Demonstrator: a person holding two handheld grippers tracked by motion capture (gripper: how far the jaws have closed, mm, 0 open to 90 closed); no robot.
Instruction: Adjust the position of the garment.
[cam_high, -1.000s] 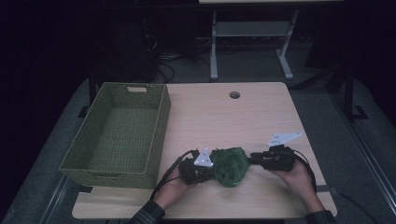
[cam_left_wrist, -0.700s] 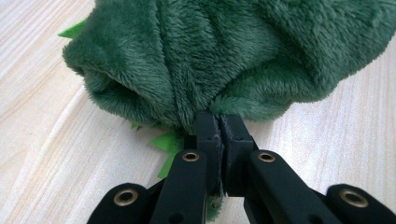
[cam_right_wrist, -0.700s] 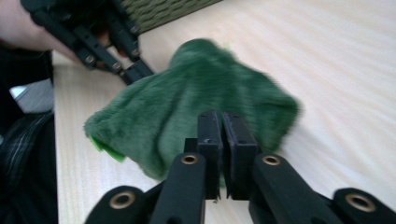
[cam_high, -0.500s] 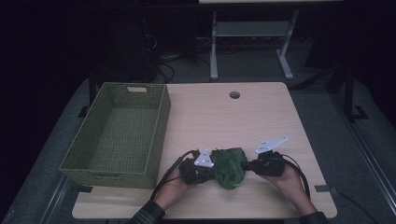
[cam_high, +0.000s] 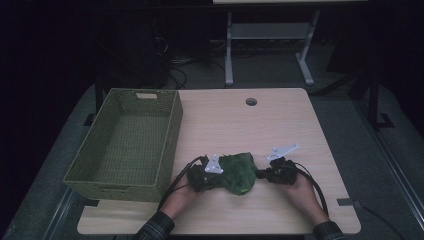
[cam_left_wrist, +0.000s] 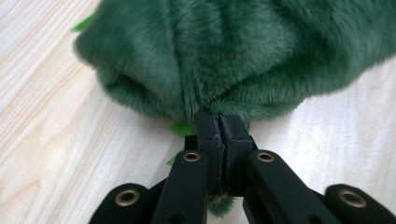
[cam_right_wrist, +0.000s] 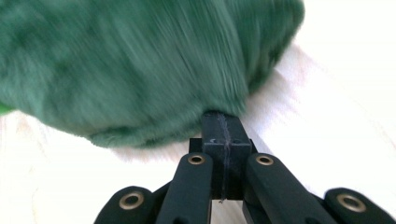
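Green plush: a soft, dark green furry plush toy (cam_high: 239, 172) is lying on the pale wooden table top (cam_high: 235, 125), near the front edge, between the two hand-held grippers.
Left gripper: the black two-jaw left gripper (cam_high: 216, 176) is touching the plush's left side; in the left gripper view (cam_left_wrist: 220, 127) its jaws are standing pressed together, pinching a fold of the green fur, with a small bright green scrap showing just beside the tips.
Right gripper: the black two-jaw right gripper (cam_high: 259, 174) is meeting the plush's right side; its jaws have just been closing, and in the right gripper view (cam_right_wrist: 222, 122) they are sitting tight together at the fur's lower edge — a thin tuft seems to be caught between them, though motion blur is making this hard to confirm.
Look of the plush: it is bunching into a rounded, crumpled mound, with deep folds running toward the left jaws; the pile is thick and matte.
Basket: a green woven rectangular basket (cam_high: 172, 135) is standing on the table's left part, just beside the left hand (cam_high: 181, 197) and apart from the plush.
Open room: bare wood is stretching behind the plush up to a round cable hole (cam_high: 251, 101) — and to the right of the right hand (cam_high: 300, 192) toward the table's edge.
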